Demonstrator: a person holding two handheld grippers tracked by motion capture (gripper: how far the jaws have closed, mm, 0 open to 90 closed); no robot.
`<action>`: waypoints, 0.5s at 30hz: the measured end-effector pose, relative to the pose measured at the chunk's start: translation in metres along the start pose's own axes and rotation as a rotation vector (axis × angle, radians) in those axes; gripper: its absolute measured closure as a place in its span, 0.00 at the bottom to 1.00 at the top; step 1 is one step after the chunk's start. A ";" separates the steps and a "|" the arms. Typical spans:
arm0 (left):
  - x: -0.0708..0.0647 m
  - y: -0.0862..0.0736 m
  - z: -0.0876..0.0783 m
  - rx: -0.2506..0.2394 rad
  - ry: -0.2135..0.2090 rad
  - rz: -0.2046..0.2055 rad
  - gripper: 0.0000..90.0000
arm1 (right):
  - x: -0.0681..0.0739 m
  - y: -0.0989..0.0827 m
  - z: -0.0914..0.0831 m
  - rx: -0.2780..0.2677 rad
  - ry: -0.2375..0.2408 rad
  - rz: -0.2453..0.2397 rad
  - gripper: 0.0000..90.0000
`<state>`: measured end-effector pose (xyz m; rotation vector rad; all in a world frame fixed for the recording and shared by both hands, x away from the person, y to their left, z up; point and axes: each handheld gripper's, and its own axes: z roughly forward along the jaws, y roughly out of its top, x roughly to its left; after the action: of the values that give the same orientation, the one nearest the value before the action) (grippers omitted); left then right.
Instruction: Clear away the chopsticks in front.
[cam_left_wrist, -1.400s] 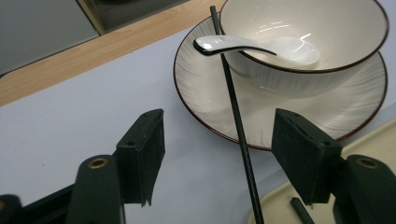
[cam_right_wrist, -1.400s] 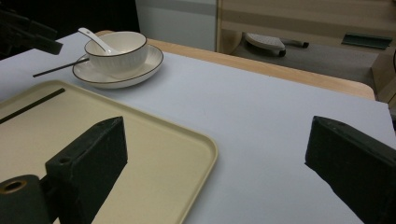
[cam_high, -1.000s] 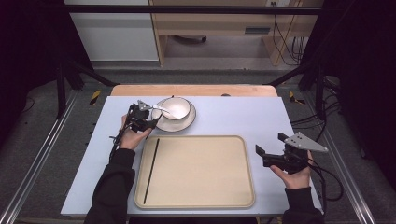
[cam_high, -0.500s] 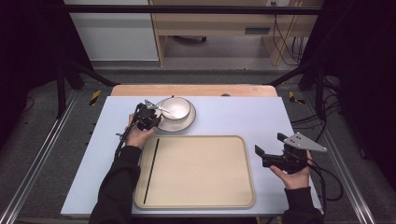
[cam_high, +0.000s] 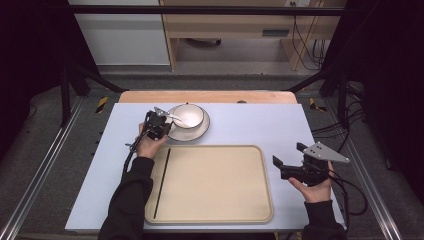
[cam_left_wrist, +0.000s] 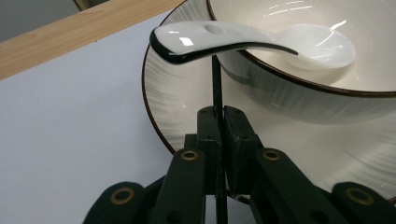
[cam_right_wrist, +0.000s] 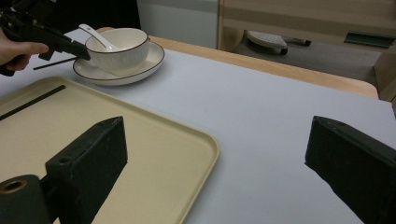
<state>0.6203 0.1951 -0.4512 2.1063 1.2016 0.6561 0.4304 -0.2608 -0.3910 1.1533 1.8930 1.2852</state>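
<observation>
1. One black chopstick (cam_high: 161, 182) already lies in the tray (cam_high: 215, 217), along its left side. I judge that half of the work done.
2. A second chopstick (cam_left_wrist: 216, 79), a thin black stick, is just beyond the tray's far-left corner. It is beside the plate (cam_high: 197, 134) that carries the bowl (cam_high: 189, 115) and the white spoon (cam_left_wrist: 224, 39).
3. The left gripper (cam_left_wrist: 223, 114) is clamped on that second chopstick. Its jaws meet around the stick, which runs up between them toward the spoon's handle.
4. The right gripper (cam_high: 289, 155) hangs off the tray's right edge over the table (cam_high: 250, 120), with its jaws wide apart and nothing between them.
5. What seems left is to carry the second chopstick back over the tray's rim and lay it by the first one.
6. Compared with a second ago, the left gripper has edged a little closer to the plate, and its jaws have just been closing onto the stick.
7. The right gripper, the tray, the chopstick lying in it and the bowl sit as before.
</observation>
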 end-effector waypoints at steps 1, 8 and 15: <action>0.000 0.000 0.000 0.000 0.000 0.000 0.95 | 0.000 0.000 0.000 0.000 0.000 0.000 0.06; 0.002 -0.002 -0.009 -0.017 0.002 -0.023 0.95 | 0.001 0.000 0.001 0.003 -0.001 0.000 0.06; 0.011 -0.009 -0.022 -0.024 0.035 -0.058 0.95 | 0.000 0.000 -0.001 -0.004 -0.002 0.002 0.06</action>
<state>0.6050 0.2147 -0.4414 2.0404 1.2634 0.6802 0.4295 -0.2611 -0.3903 1.1551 1.8874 1.2876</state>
